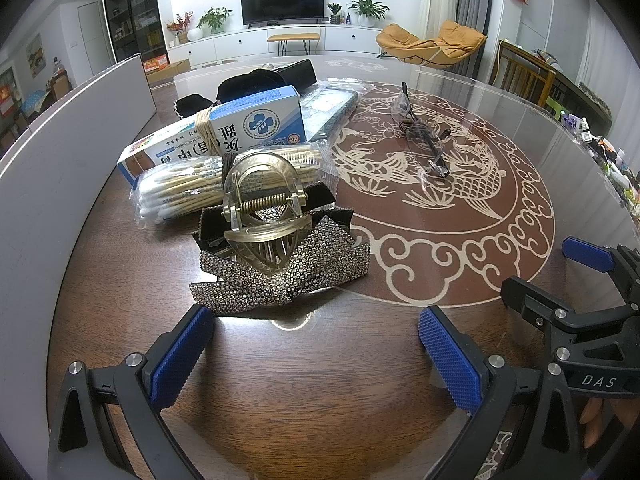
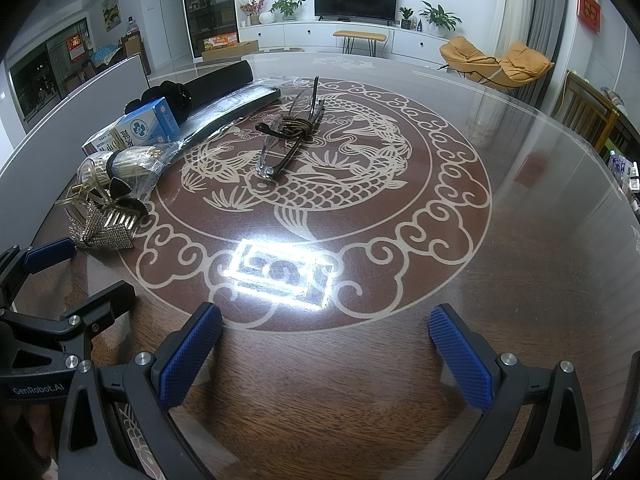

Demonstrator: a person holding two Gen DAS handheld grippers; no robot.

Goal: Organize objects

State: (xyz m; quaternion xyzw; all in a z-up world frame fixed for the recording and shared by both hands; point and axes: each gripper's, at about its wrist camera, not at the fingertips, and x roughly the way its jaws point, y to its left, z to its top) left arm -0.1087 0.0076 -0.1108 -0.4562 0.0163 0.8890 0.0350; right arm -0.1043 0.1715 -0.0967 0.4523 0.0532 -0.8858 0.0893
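Observation:
A clear hair claw clip [image 1: 262,216] [image 2: 92,196] rests on a rhinestone bow [image 1: 288,276] [image 2: 104,232] on the round table. Behind them lie a bag of cotton swabs [image 1: 188,188] [image 2: 132,164] and a blue-white box [image 1: 240,128] [image 2: 140,128]. Folded glasses [image 1: 424,136] [image 2: 288,136] lie alone on the fish pattern. My left gripper [image 1: 316,356] [image 2: 76,276] is open just short of the bow, nothing between its pads. My right gripper [image 2: 324,356] [image 1: 560,276] is open beside it, over bare table well short of the glasses.
A flat dark packet [image 2: 228,110] and black items [image 2: 224,78] lie behind the box. A grey panel [image 1: 60,160] borders the table's left side. Wooden chairs [image 1: 524,72] and small clutter [image 1: 616,168] stand at the right. Lamp glare [image 2: 280,272] marks the glass top.

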